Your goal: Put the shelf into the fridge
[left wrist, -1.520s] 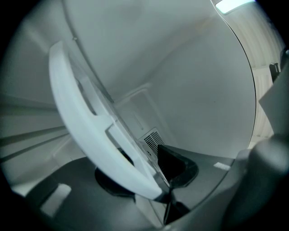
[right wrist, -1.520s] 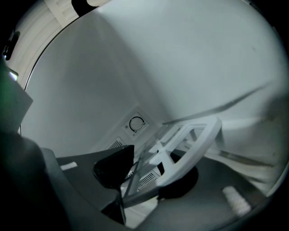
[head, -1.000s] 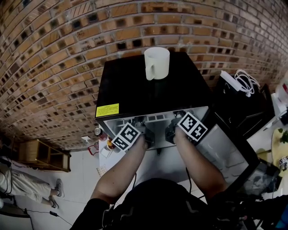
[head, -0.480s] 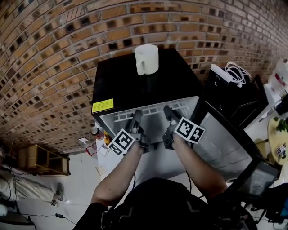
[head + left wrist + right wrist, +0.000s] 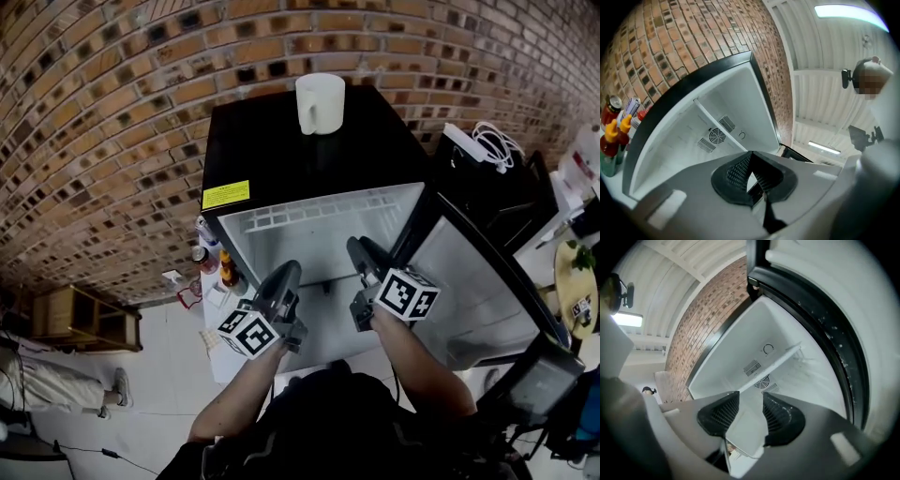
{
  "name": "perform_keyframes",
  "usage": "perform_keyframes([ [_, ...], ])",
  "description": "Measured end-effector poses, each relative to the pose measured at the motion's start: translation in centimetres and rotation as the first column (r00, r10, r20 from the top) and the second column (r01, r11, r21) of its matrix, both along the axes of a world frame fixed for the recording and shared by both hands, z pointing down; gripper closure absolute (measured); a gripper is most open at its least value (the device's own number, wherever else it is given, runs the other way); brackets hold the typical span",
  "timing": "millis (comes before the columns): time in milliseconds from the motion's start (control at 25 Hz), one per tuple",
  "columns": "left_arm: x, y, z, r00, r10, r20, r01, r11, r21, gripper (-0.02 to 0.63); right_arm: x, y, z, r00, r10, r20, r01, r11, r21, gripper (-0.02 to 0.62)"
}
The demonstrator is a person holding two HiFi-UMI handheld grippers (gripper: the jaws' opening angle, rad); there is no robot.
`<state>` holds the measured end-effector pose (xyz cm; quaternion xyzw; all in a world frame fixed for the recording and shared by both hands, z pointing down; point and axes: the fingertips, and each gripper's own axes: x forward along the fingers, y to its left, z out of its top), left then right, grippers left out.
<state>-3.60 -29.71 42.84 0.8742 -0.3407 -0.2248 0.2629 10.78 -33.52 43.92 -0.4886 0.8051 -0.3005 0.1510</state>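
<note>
Both forearms (image 5: 424, 367) reach forward side by side. The left gripper (image 5: 287, 272) has just closed its jaws together, empty. The right gripper (image 5: 361, 248) has just been closing slightly, its jaws apart with nothing between.

In the head view the person's torso (image 5: 328, 422) covers the lower part of the open fridge (image 5: 281, 150), so its floor cannot be seen. The print on the yellow label (image 5: 226, 194) is too small to read. The bottles (image 5: 223, 267) beside the fridge are partly hidden behind its side wall. A second person (image 5: 37, 375) at the left edge is cut off above the legs. In the left gripper view the left gripper (image 5: 751, 157) blocks the bottom of the cavity with its own grey body. The right gripper (image 5: 751, 397) does likewise in its view, and one end of the shelf (image 5: 780, 358) runs behind its jaws.
</note>
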Motion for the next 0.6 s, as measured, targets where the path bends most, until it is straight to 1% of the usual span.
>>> perform_keyframes([
  [120, -0.8, 2.4, -0.3, 0.999, 0.024, 0.033, -0.025, 1.0, 0.013, 0.592, -1.1, 2.2, -0.7, 0.999, -0.041, -0.024, 0.042, 0.999, 0.029, 0.449],
  [240, -1.8, 4.3, 0.1, 0.999, 0.041, 0.032, -0.042, 0.999, 0.009, 0.592, -1.7, 4.5, -1.0, 0.998, -0.057, -0.034, 0.058, 0.997, 0.042, 0.453],
  [440, -2.9, 6.7, 1.1, 0.997, 0.077, 0.023, -0.077, 0.997, -0.012, 0.592, -1.9, 8.5, -1.4, 0.996, -0.067, -0.067, 0.072, 0.995, 0.075, 0.525],
  [600, -3.8, 8.3, 1.9, 0.993, 0.112, 0.044, -0.111, 0.994, -0.026, 0.592, -1.8, 11.2, -1.6, 0.991, -0.049, -0.121, 0.06, 0.994, 0.09, 0.574],
])
